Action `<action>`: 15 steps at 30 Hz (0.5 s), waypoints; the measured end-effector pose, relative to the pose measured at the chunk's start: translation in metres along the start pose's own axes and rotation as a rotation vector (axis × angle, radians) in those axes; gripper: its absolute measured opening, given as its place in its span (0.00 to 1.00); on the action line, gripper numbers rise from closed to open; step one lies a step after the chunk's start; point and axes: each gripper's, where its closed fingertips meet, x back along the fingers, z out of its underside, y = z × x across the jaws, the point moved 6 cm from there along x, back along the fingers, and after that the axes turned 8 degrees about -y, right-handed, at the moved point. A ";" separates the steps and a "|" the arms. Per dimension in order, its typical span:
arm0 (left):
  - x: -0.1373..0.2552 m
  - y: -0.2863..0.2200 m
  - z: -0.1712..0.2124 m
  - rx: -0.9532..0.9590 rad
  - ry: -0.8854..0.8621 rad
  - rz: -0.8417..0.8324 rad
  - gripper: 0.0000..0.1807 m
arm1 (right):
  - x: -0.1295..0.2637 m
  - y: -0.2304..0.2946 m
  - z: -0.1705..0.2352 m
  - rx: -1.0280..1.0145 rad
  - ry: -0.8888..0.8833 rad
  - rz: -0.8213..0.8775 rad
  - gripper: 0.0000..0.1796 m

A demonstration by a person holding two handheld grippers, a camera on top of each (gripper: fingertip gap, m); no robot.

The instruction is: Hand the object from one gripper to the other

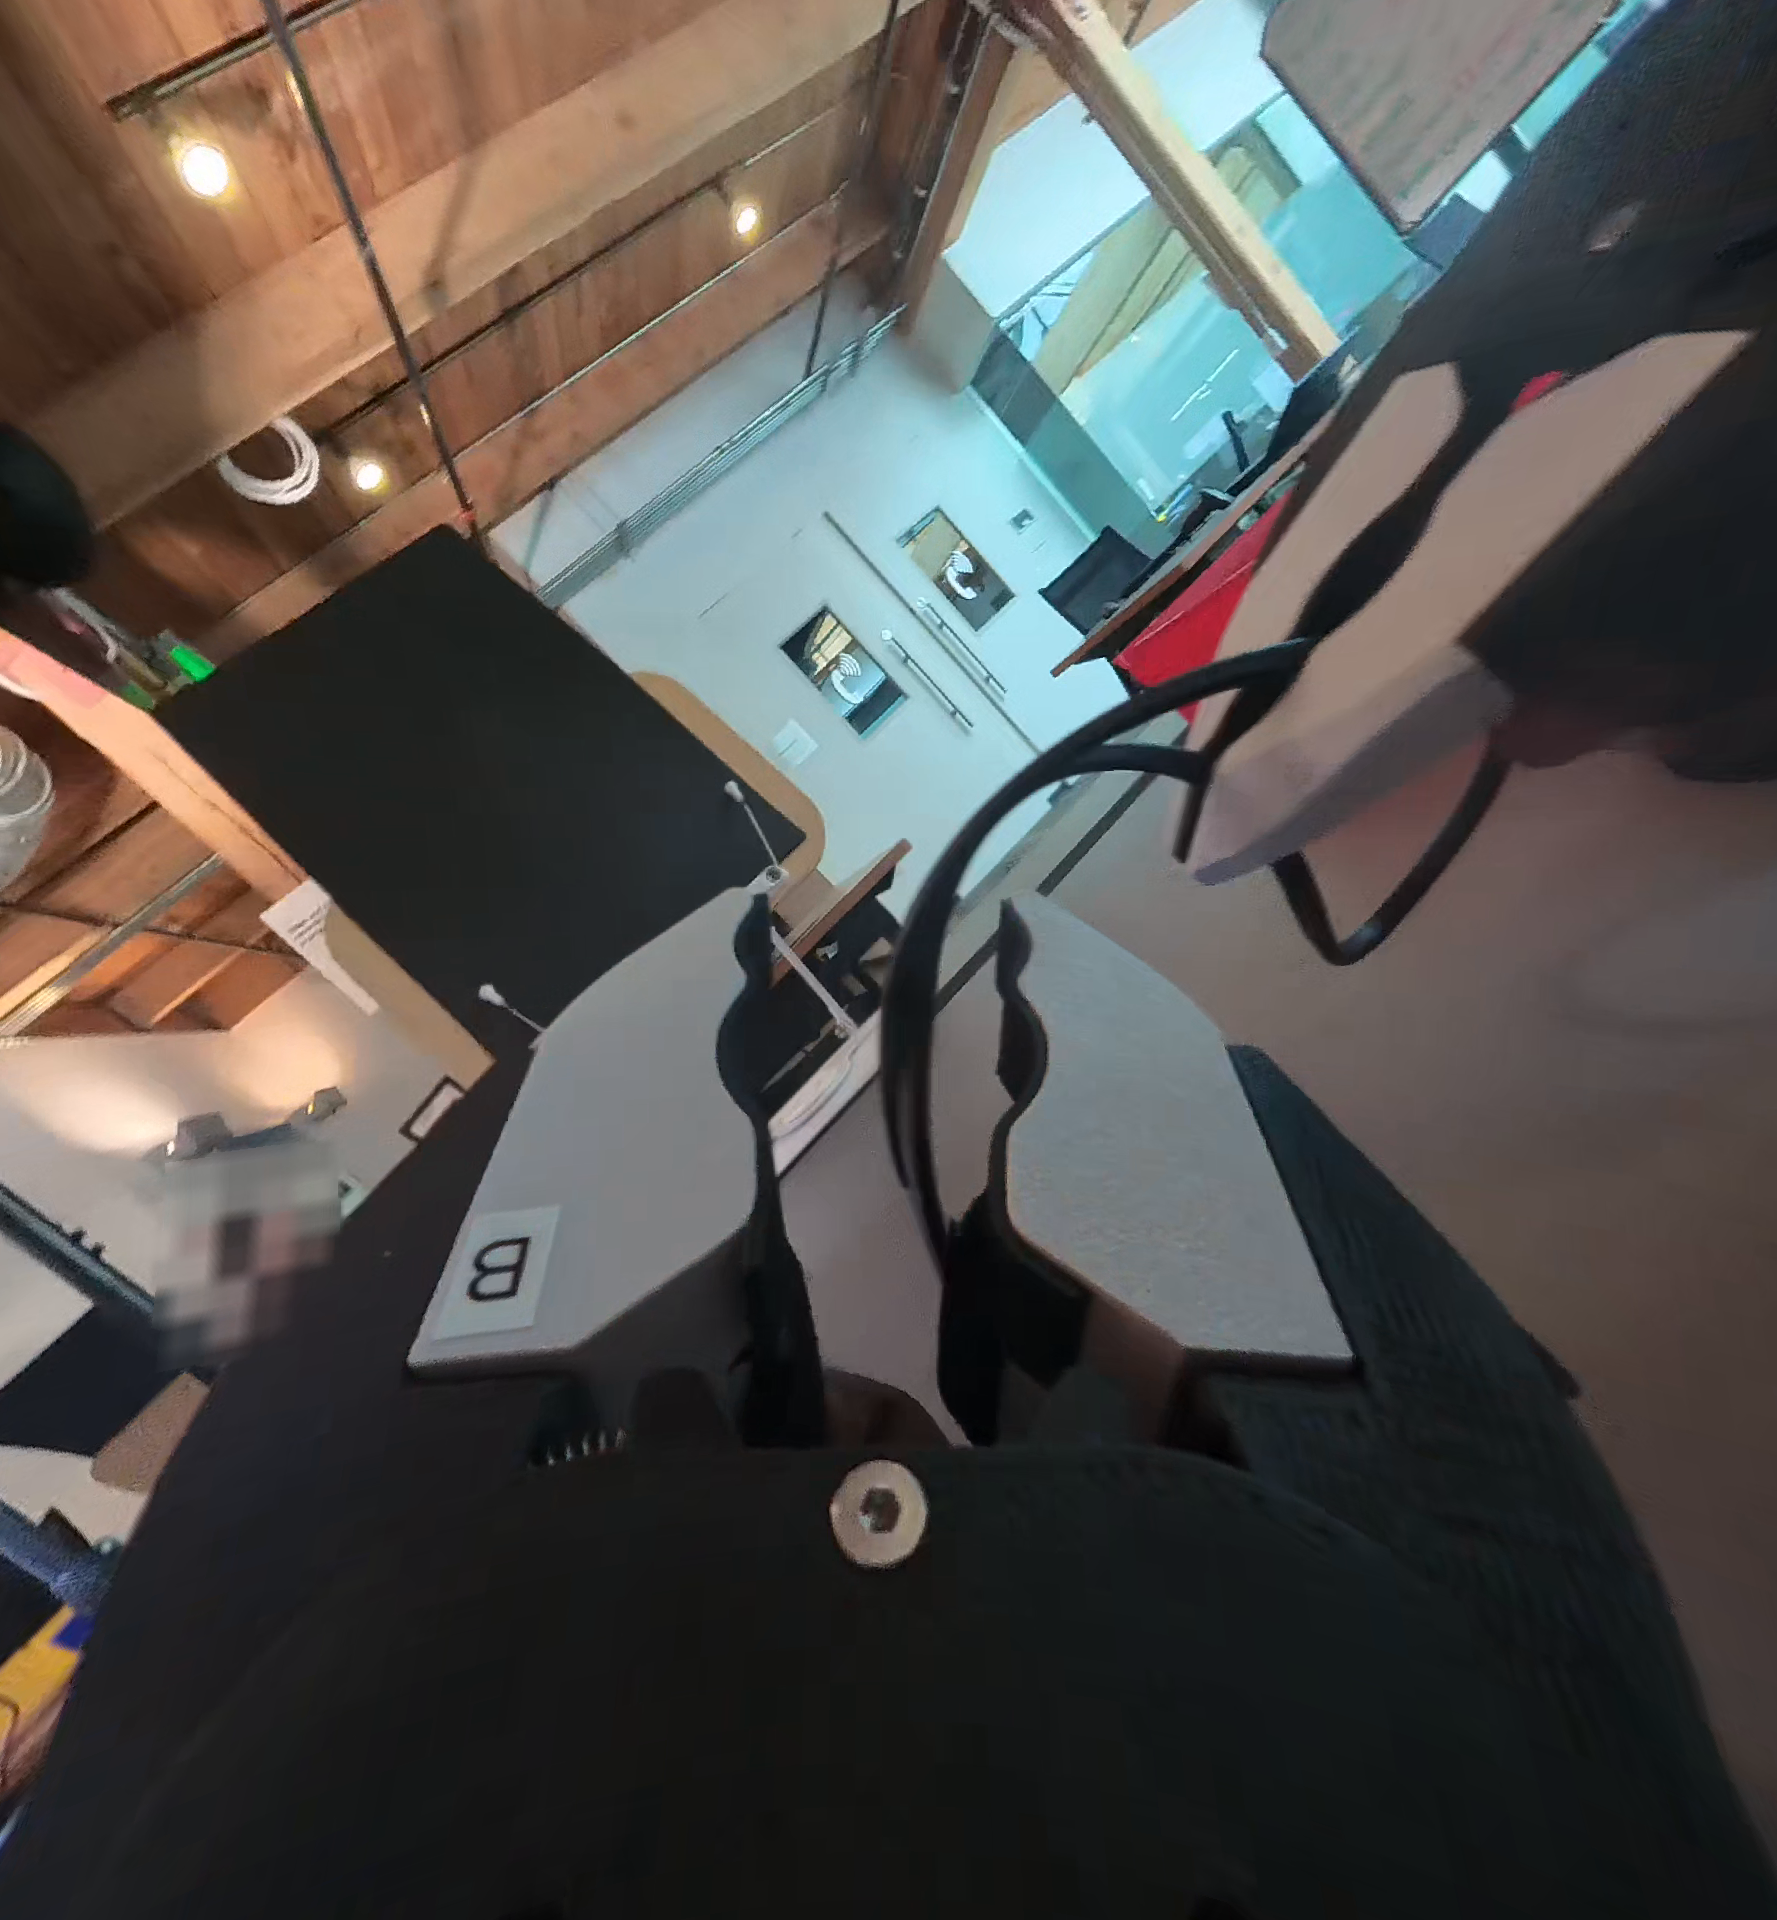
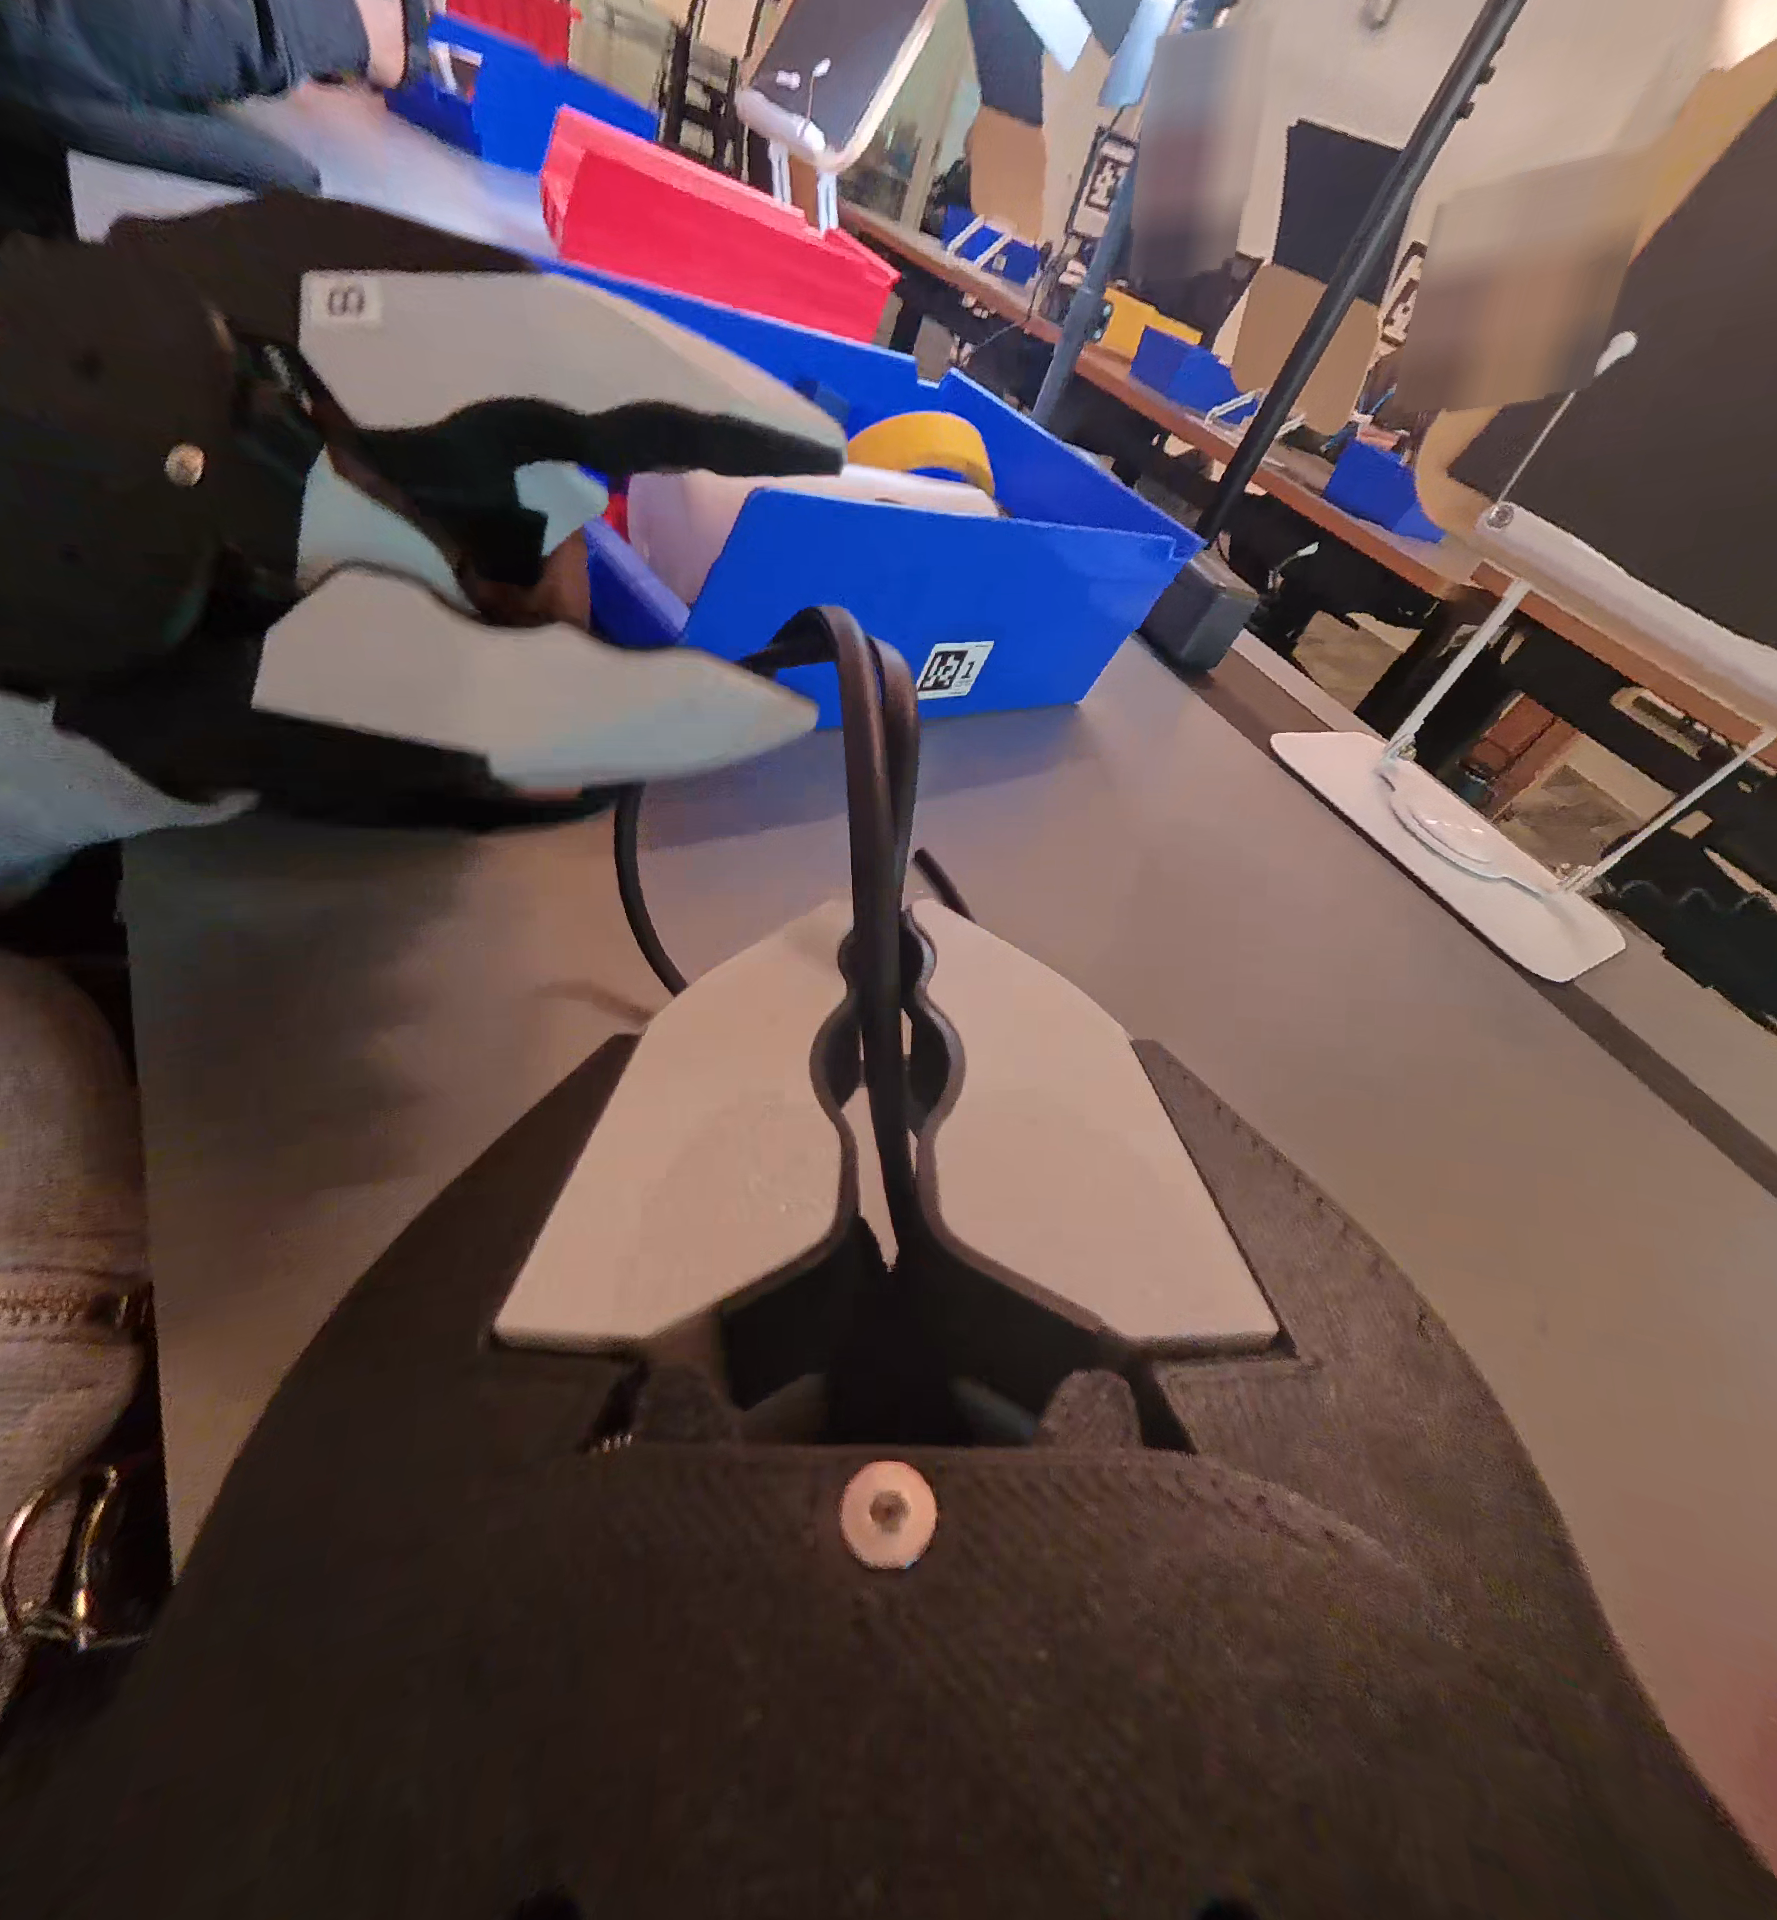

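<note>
Honestly, a lot is cut off. I see only part of the thin black looped cable (image 2: 879, 790): its lower run drops behind my right tongs (image 2: 884, 935), and its far end disappears behind the left tongs (image 2: 822, 582). In the left wrist view the far tongs are motion-blurred, so the contact detail there is soft.

Right tongs: nearly closed, grey plates pinching the cable's two strands in the scalloped gap. Cable rises from the tips and arches over toward the left tongs.

Left tongs (image 1: 879, 914): clearly parted, wide gap between the plates. The cable loop (image 1: 925, 935) runs through that gap close to one plate; I can't tell whether it touches. Nothing is clamped there.

Both tongs sit above the dark grey counter (image 2: 1279, 1039). Behind the left tongs is a blue plastic bin (image 2: 925, 582) with a yellow tape roll (image 2: 925, 442) inside, its other contents mostly hidden. A red bin (image 2: 697, 239) sits farther back.
</note>
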 end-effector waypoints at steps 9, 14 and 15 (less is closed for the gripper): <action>0.000 0.001 0.010 0.045 0.110 0.011 0.05 | -0.002 0.012 -0.007 0.034 -0.044 -0.076 0.02; 0.004 0.015 0.008 0.321 -0.007 0.027 0.04 | 0.005 0.023 -0.022 -0.073 -0.210 -0.257 0.20; 0.005 0.016 0.008 0.360 -0.032 0.039 0.04 | 0.009 0.023 -0.026 -0.124 -0.241 -0.304 0.25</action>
